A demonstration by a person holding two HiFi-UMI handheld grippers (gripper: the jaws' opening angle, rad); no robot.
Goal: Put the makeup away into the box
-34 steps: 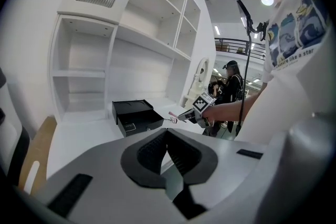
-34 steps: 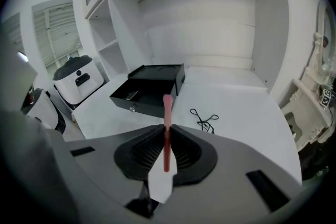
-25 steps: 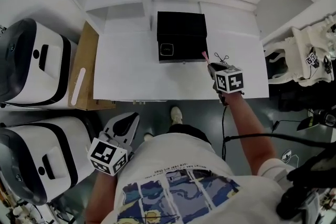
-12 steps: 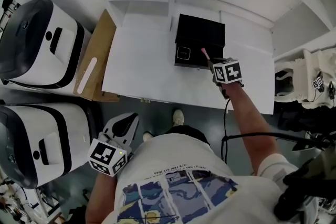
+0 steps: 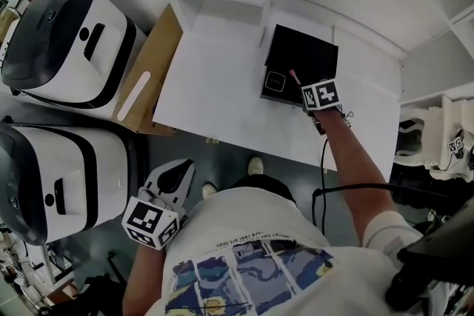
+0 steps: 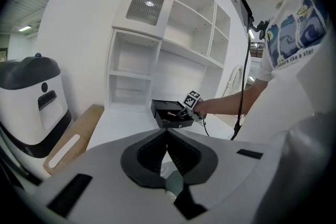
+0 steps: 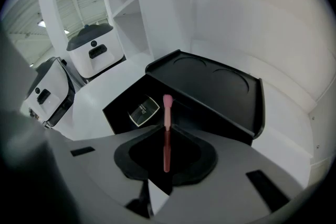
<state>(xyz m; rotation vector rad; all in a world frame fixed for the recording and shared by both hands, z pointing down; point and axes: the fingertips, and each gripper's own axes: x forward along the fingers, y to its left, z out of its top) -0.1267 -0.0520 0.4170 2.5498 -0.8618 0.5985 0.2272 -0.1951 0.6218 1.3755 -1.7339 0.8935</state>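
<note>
The brush (image 7: 167,113) tip was over the open box (image 7: 210,86).
The right gripper (image 7: 167,136) pinched it lengthwise, pointing ahead; the left gripper (image 6: 167,145), fingers pressed together and empty, hung well apart.

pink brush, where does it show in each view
Head view: brush right of centre, at the right gripper, over the box.
Left gripper view: tiny, mid-frame, at the box.
Right gripper view: centre, clamped in the jaws, tip over the box.
Shared landmark: the black box.
</note>
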